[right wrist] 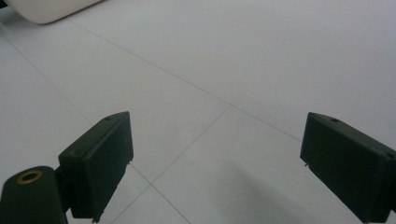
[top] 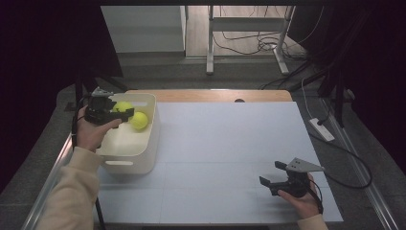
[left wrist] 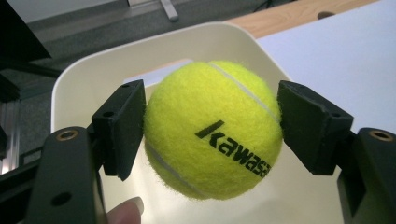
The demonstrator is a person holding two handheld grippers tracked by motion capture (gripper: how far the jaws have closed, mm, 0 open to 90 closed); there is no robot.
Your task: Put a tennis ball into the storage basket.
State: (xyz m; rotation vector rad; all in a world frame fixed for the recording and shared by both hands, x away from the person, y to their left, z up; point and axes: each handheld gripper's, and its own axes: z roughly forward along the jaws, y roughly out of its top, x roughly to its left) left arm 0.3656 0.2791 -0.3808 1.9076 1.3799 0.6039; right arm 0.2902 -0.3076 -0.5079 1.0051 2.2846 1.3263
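Ball in grip: tennis ball [left wrist: 212, 130], yellow, pinched between both pads of left hand-held gripper [top: 125, 114], above white bin [top: 143, 153].
Second ball: tennis ball in bin [top: 139, 120], just beside the held one.
Bin: at tabletop [top: 225, 143] left edge, toward far corner.
Right hand-held gripper [top: 272, 175]: wide apart, holding nothing, near right front corner.

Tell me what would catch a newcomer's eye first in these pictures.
The bright yellow-green felt tennis ball clamped between the left gripper and its black pads, held over the cream plastic bin at the table's left edge. A second yellow-green tennis ball shows at the bin too. At the near right, the right gripper rests open over the bare white tabletop.
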